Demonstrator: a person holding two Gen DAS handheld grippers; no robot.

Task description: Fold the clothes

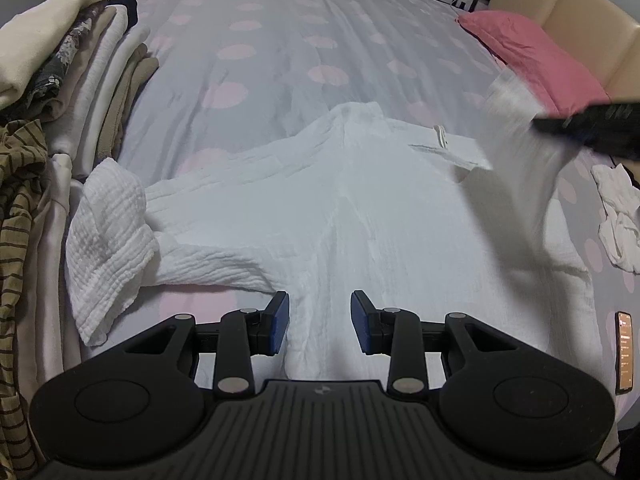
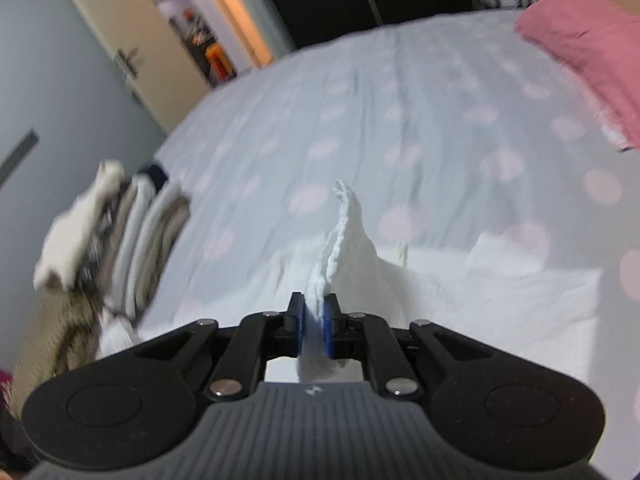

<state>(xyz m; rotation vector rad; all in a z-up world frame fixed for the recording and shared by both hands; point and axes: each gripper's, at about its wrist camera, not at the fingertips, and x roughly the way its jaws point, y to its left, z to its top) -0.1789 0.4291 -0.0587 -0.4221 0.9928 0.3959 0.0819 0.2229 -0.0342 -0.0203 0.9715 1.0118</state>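
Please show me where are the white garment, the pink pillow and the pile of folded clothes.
white garment (image 1: 340,216): left wrist view, middle of its body.
pink pillow (image 1: 532,56): left wrist view, its top face.
pile of folded clothes (image 1: 80,68): left wrist view, stacked edges.

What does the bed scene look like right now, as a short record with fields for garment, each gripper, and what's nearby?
garment: white shirt spread on the dotted bedspread
left gripper: open, above the shirt's near edge
right gripper: shut on a lifted fold of the shirt
stack: folded clothes at the left edge of the bed
pillow: pink pillow by the headboard
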